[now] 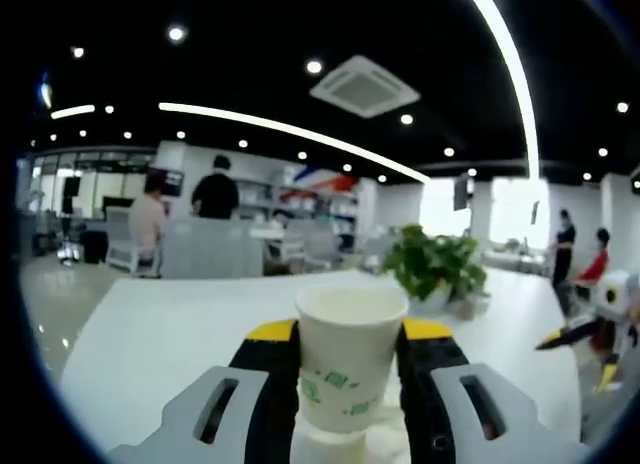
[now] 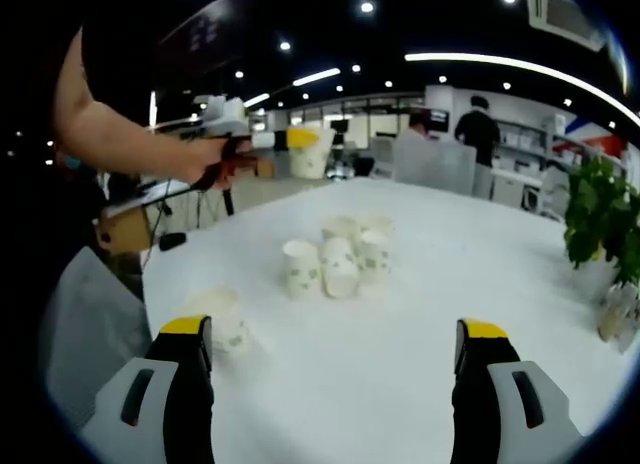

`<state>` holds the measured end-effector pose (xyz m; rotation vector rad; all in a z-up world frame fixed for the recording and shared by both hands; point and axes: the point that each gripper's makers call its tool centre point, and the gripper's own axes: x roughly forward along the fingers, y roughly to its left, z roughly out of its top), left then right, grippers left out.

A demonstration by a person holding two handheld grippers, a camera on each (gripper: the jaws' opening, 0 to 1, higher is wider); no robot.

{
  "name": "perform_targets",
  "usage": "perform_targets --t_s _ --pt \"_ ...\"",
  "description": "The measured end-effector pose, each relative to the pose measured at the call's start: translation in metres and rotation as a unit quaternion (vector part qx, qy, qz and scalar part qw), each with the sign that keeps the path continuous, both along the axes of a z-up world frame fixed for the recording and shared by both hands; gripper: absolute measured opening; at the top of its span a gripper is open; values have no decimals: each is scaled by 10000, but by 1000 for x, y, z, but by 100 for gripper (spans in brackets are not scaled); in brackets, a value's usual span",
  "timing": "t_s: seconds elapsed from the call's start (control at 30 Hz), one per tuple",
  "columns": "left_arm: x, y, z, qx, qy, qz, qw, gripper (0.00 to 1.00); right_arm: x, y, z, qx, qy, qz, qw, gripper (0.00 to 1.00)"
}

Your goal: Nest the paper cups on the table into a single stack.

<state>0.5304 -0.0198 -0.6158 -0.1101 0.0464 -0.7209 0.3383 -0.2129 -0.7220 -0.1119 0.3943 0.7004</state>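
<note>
A white paper cup with green printed marks (image 1: 347, 356) sits upright, clamped between the yellow-tipped jaws of the left claw (image 1: 349, 349), its base cut off from sight low in the left gripper view. On the smooth white surface (image 2: 420, 284), a huddle of matching tapered paper cups (image 2: 338, 256) stands upright, one blurred cup (image 2: 222, 319) apart near the edge. The right claw (image 2: 335, 349) is spread wide, empty. A leafy green potted plant (image 1: 436, 264) stands beyond.

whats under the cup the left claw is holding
The paper cup sits between the left claw's jaws. Below its base a pale blurred surface shows, probably table; whether they touch is hidden.
</note>
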Motion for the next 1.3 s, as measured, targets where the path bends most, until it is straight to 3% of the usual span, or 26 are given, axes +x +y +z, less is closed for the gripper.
perform_targets --t_s 0.6,1.3 --pt "-39 -18 15 -79 -93 -348 9993 36 -5 5 7 27 -91 64 9999 100" --pt "-93 -26 16 -175 -136 -529 9984 36 -15 16 13 39 -168 161 9997 100"
